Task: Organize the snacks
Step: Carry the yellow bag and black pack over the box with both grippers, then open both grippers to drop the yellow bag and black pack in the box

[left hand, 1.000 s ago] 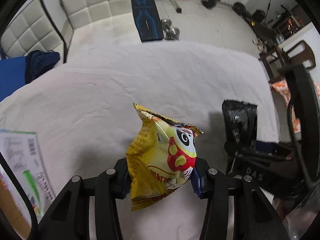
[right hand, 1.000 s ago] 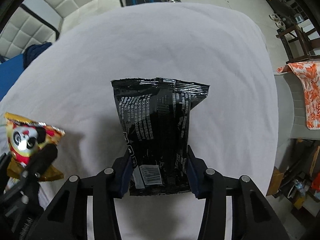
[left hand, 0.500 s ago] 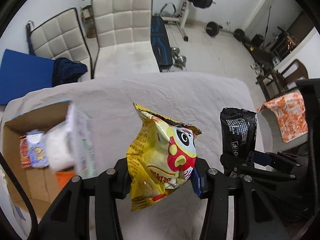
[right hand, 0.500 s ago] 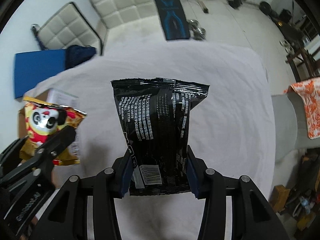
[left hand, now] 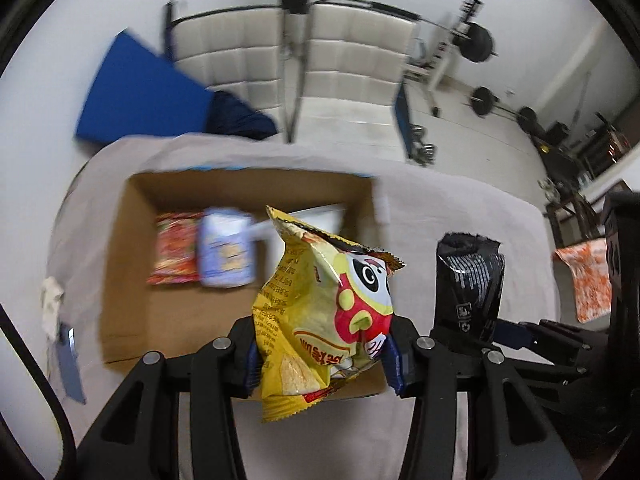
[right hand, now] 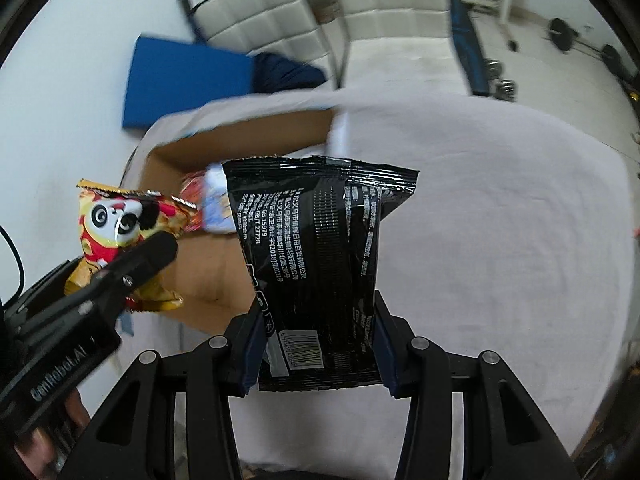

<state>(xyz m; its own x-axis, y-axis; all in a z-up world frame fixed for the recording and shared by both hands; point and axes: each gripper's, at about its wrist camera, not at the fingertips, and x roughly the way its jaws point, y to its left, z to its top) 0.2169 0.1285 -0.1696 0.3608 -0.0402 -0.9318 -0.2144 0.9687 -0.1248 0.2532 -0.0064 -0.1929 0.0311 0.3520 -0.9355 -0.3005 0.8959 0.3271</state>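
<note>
My left gripper [left hand: 322, 354] pinches a crinkled yellow foil snack bag with a cartoon panda face [left hand: 326, 312] by its lower part, both blue-padded jaws pressed into its sides, so the bag stands upright at the centre bottom of the left wrist view. Behind it, filling the middle of that frame, sits an open brown cardboard box [left hand: 120, 264] on a table draped in a pale cloth [left hand: 452, 208]. On the box floor, toward the left, lie a red-orange printed snack packet [left hand: 176, 248] and, touching its right edge, a pale blue-white snack packet [left hand: 226, 252]; both are blurred.

My right gripper [right hand: 318, 354] clamps a glossy black foil snack bag with white printed text and a barcode [right hand: 320, 264], jaws squeezed against its lower sides, the bag upright in the centre of the right wrist view. In the left wrist view this black bag shows at the right, beside the box and over the cloth. In the right wrist view the panda bag appears at the left, over the box's near corner.

White quilted chairs [left hand: 344, 64] and a blue mat [left hand: 140, 92] occupy the upper part of the left wrist frame.
</note>
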